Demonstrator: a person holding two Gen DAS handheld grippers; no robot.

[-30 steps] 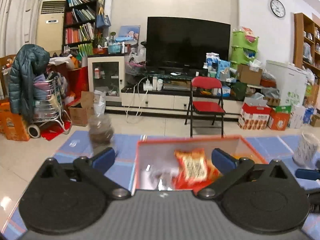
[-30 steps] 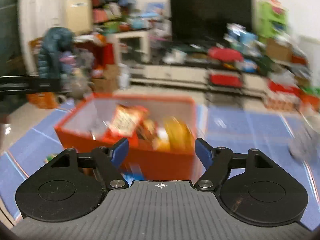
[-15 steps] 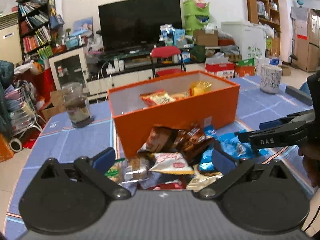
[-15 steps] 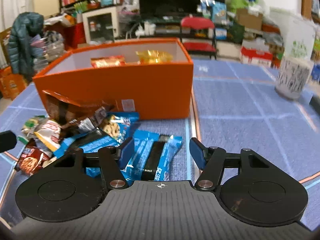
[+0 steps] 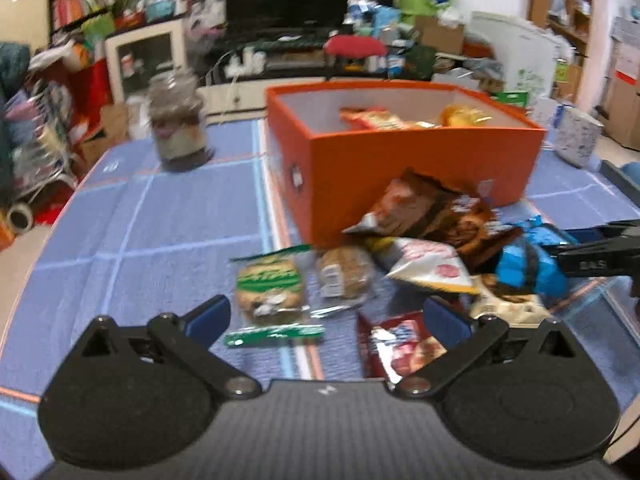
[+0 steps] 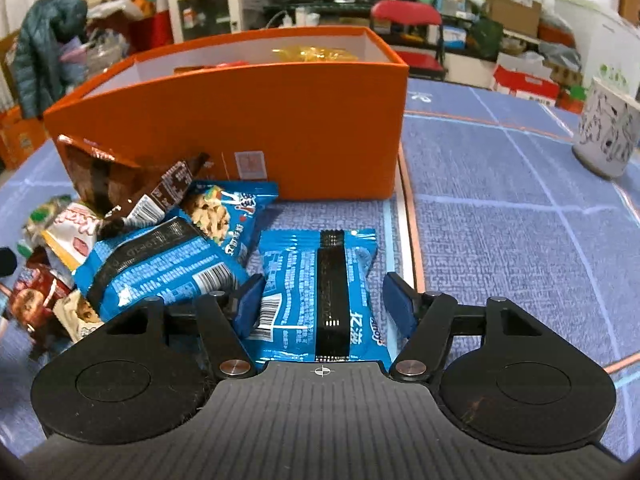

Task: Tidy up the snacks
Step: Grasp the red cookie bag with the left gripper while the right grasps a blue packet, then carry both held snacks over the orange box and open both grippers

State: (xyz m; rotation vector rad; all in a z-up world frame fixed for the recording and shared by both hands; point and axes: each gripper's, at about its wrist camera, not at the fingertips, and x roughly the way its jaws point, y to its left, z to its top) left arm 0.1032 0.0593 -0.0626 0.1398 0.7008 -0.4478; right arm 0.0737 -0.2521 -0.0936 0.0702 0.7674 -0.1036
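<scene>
An orange box (image 5: pixel 404 160) stands on the blue tablecloth with a few packets inside. Several snack packets lie piled against its near side. My left gripper (image 5: pixel 326 316) hangs open just above a green cookie packet (image 5: pixel 268 288), a clear-wrapped cookie (image 5: pixel 344 280) and a red packet (image 5: pixel 400 346). My right gripper (image 6: pixel 323 304) is low over the table, its jaws opening, with a blue packet (image 6: pixel 320 292) lying between the pads, which do not press it. A second blue packet (image 6: pixel 160 268) lies to its left. In the left wrist view the right gripper (image 5: pixel 592 258) reaches in from the right edge.
A glass jar (image 5: pixel 178 120) stands left of the box. A white patterned cup (image 6: pixel 608 136) stands at the right of the table. The orange box (image 6: pixel 240 128) wall rises close behind the pile. Bare blue tablecloth (image 6: pixel 500 240) stretches right of the packets.
Both grippers have sunk from above the box to the snack pile in front of it. The right gripper's jaws now straddle the blue packet, after narrowing and then widening a little.
</scene>
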